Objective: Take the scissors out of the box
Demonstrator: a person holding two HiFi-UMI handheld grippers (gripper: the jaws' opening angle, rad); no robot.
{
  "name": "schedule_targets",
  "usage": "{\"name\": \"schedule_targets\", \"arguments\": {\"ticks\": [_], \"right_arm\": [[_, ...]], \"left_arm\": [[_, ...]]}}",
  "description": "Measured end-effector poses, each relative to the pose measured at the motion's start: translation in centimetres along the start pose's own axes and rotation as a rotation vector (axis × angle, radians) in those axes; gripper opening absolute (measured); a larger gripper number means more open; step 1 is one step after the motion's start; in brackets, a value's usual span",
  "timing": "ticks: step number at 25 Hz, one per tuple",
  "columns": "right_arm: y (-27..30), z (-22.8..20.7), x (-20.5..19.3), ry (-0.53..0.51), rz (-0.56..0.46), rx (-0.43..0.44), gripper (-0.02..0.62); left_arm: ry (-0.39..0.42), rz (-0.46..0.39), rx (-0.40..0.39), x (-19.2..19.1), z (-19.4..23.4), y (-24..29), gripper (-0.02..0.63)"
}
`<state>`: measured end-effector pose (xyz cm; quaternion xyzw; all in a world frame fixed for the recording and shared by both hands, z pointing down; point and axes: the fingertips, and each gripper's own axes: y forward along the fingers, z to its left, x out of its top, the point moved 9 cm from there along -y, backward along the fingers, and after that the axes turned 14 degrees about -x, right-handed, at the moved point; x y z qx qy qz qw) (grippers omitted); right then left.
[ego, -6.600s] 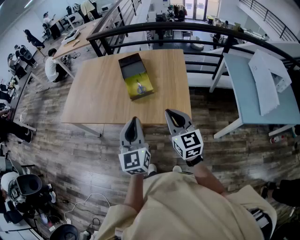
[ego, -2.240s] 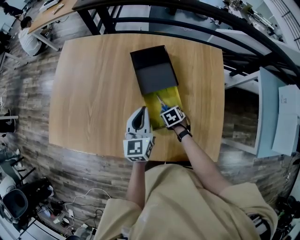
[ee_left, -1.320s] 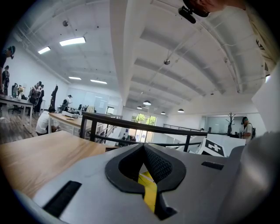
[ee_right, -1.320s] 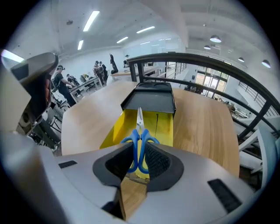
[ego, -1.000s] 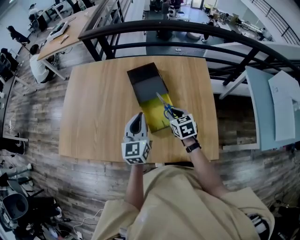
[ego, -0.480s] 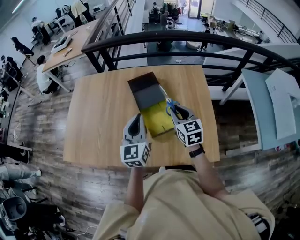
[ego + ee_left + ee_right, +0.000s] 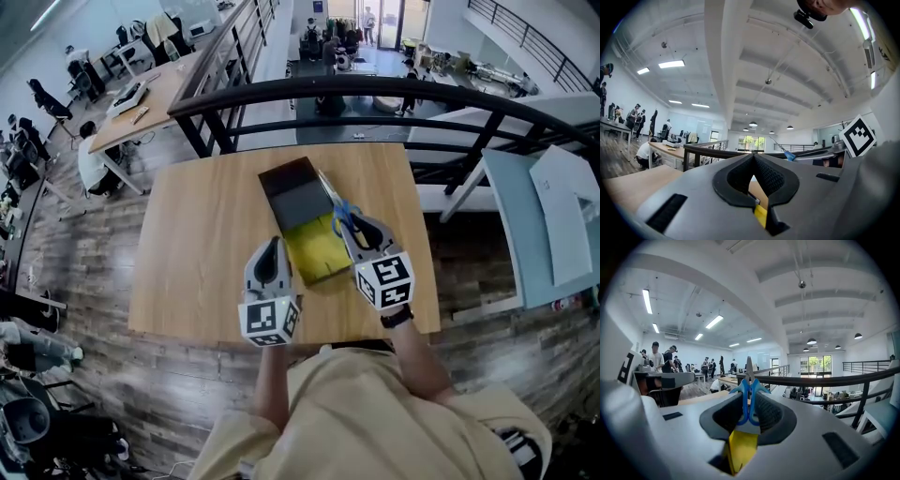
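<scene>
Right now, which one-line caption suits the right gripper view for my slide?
Right gripper clamps blue-handled scissors, blades pointing forward, with a black railing and open office beyond.

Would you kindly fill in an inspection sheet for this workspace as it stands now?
Surface: wooden table, carrying only the box.
Job's things: open box, black lid, yellow inside; blue-handled scissors held at its right edge.
Clutter: nothing seen.
Grippers: right claw shut on scissors; left claw shut, empty.
Cables: nothing seen on the table.
Surroundings: black railing beyond the table, blue table to the right, people at desks below.
</scene>
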<state>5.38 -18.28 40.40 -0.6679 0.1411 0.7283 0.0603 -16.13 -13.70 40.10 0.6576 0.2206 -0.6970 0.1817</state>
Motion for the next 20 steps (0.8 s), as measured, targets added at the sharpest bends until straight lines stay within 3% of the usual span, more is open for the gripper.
{"name": "schedule_targets", "arguments": {"ticks": [7, 20], "right_arm": [[-0.8, 0.6, 0.0, -0.001, -0.017, 0.017, 0.084], [-0.5, 0.3, -0.7, -0.008, 0.001, 0.018, 0.084]], "left_arm": [[-0.008, -0.022, -0.011, 0.6, -0.5, 0.2, 0.012], [-0.039, 0.013, -0.04, -1.8, -1.0, 1.2, 0.012]]}}
